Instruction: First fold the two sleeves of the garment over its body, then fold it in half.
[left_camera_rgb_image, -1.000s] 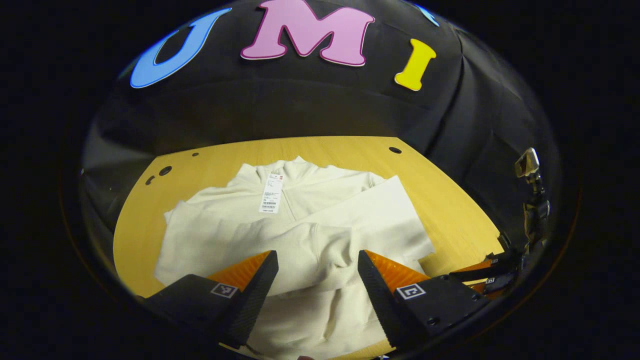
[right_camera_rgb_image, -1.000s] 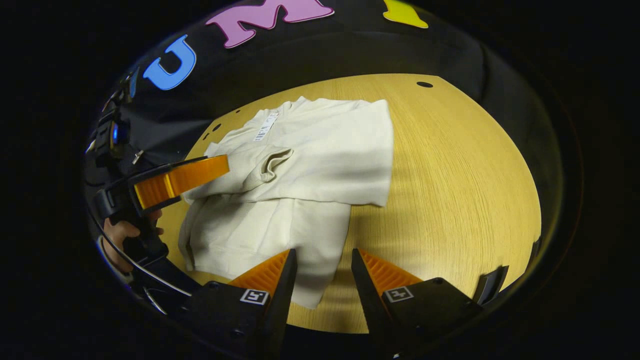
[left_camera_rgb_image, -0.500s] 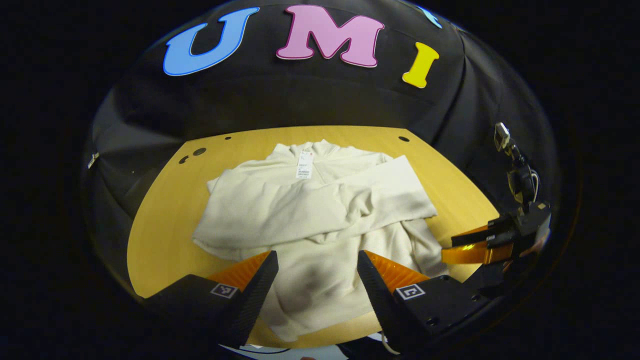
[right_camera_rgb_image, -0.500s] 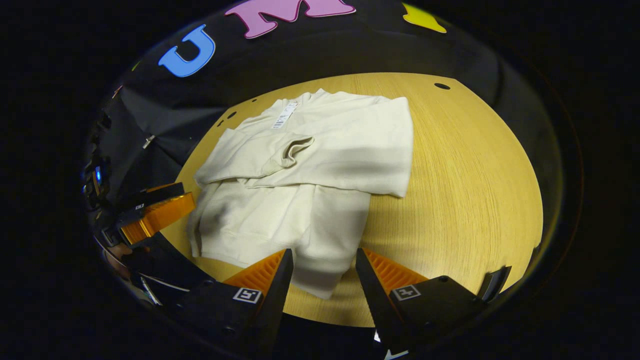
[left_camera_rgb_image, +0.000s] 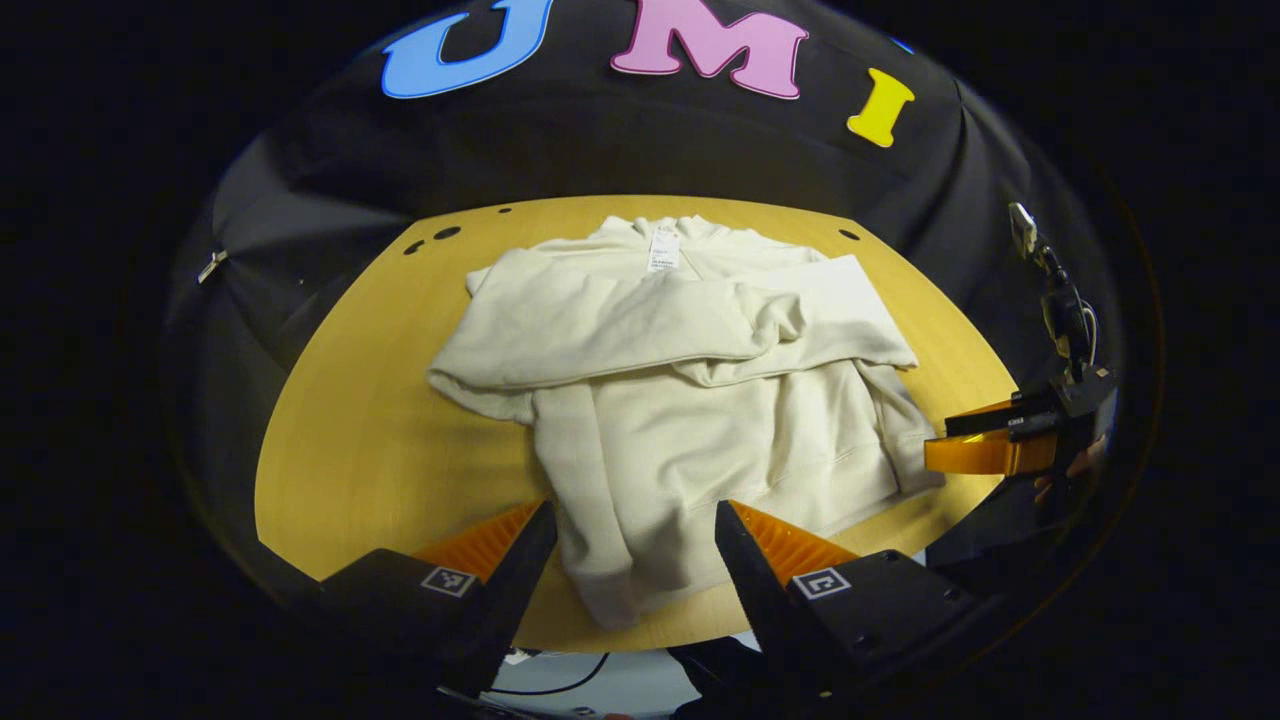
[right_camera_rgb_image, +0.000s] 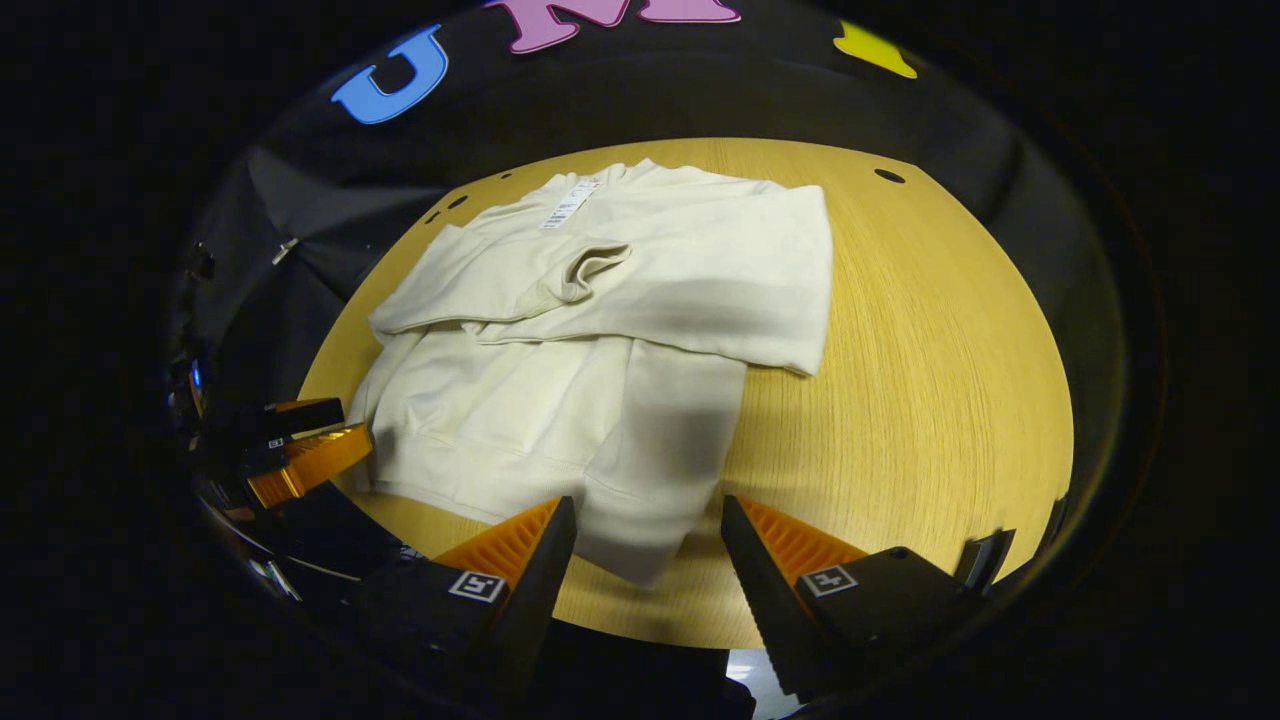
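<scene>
Both sleeves look folded across the cream fleece pullover (left_camera_rgb_image: 690, 400) lying flat on the round wooden worktop (left_camera_rgb_image: 350, 420). Half-fold's left. Left gripper (left_camera_rgb_image: 630, 560) and right gripper (right_camera_rgb_image: 645, 560) hover near the hem, fingers apart, empty.

the white paper tag (left_camera_rgb_image: 662, 249) at the cream garment's collar is too small to read. folded sleeves (right_camera_rgb_image: 640, 275) hide the chest beneath.

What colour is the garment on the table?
Plain cream, no pattern: the garment shows best in the right gripper view.
</scene>
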